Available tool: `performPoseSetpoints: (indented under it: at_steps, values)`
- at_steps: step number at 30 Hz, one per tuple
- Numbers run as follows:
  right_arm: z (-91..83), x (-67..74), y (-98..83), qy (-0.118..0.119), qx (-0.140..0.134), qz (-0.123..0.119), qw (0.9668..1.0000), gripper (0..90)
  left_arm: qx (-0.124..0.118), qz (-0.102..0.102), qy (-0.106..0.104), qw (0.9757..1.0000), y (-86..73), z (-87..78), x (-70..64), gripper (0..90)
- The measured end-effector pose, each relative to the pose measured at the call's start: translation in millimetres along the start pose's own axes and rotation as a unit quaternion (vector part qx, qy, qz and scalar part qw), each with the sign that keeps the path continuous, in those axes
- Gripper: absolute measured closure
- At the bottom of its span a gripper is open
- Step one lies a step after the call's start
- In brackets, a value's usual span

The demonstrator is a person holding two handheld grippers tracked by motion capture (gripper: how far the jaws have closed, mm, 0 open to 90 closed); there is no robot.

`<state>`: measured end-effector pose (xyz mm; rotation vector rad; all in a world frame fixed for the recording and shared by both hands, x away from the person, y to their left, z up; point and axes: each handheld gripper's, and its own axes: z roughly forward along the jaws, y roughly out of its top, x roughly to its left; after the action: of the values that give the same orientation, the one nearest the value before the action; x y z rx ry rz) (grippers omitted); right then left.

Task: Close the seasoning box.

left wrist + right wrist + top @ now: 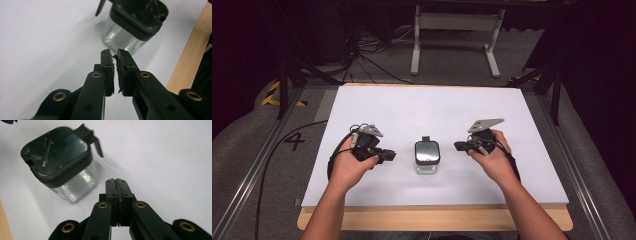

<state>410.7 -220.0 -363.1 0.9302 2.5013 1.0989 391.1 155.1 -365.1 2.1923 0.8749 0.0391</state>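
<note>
A clear square jar with a dark lid and a small lever handle stands on the white table top, near its front middle. My left gripper rests to the jar's left, jaws pointing at it and pressed together with nothing between them. In the left gripper view the jar stands just beyond the left gripper. My right gripper lies to the jar's right, also shut and empty. The right gripper view has the jar up and left of the right gripper.
A wooden edge runs along the front of the white top. A white metal stand and cables lie on the floor beyond the table. Metal rails flank both sides.
</note>
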Motion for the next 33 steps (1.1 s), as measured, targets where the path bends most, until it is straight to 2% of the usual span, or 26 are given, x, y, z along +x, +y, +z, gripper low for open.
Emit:
performPoseSetpoints:
  at_steps: [2,6,10,12,13,15,16,20,22,24,25,26,27,29,33]
  values:
    - [-11.6,-7.9,-2.7,-0.011,-0.012,0.008,0.9998,81.5,0.0,-0.008,0.013,0.9999,-4.0,-5.0,3.1,82.8]
    - [-30.9,-25.9,-12.3,-0.038,-0.019,0.022,0.9988,78.3,-0.003,-0.022,0.039,0.999,-12.5,-14.0,10.4,81.4]
    - [-49.1,-43.2,-27.0,-0.061,-0.023,0.042,0.997,75.0,-0.017,-0.045,0.052,0.9975,-18.6,-22.0,21.5,80.3]
    - [-56.3,-51.7,-35.5,-0.071,-0.022,0.053,0.9958,72.7,-0.018,-0.047,0.057,0.9971,-20.3,-23.3,25.5,79.6]
    - [-56.3,-51.7,-35.5,-0.071,-0.022,0.053,0.9958,72.7,-0.02,-0.054,0.058,0.9966,-22.0,-23.7,28.4,79.6]
    - [-62.6,-62.6,-45.6,-0.081,-0.025,0.061,0.9946,69.6,-0.025,-0.069,0.067,0.9951,-27.1,-23.2,38.2,77.7]
    - [-64.4,-67.9,-50.0,-0.083,-0.028,0.062,0.9943,69.6,-0.025,-0.069,0.067,0.9951,-27.1,-23.2,38.2,76.4]
    - [-64.5,-78.9,-59.6,-0.084,-0.032,0.067,0.9937,61.7,-0.033,-0.082,0.08,0.9928,-33.4,-19.9,50.6,71.1]
    - [-61.9,-85.0,-65.4,-0.094,-0.028,0.058,0.9934,60.3,-0.031,-0.088,0.084,0.9921,-35.9,-16.5,55.3,70.9]
    - [-59.8,-88.6,-68.7,-0.099,-0.024,0.053,0.9933,59.9,-0.033,-0.087,0.084,0.992,-37.3,-13.6,57.8,68.8]
    - [-54.5,-96.7,-76.0,-0.102,-0.026,0.049,0.9932,58.5,-0.031,-0.088,0.091,0.9915,-40.8,-5.7,63.3,67.8]
    - [-52.9,-98.8,-78.2,-0.104,-0.025,0.048,0.9931,58.3,-0.029,-0.084,0.091,0.9919,-42.7,-2.0,66.7,67.2]
    - [-50.5,-102.6,-80.9,-0.103,-0.012,0.044,0.9936,58.3,-0.031,-0.086,0.093,0.9915,-43.8,0.4,68.1,66.1]
    - [-47.1,-106.8,-84.8,-0.102,-0.005,0.035,0.9941,58.0,-0.032,-0.083,0.098,0.9913,-46.7,5.5,72.3,63.2]
    - [-38.9,-114.3,-93.5,-0.083,-0.007,0.048,0.9954,56.7,-0.029,-0.072,0.103,0.9916,-50.2,11.7,77.9,60.8]
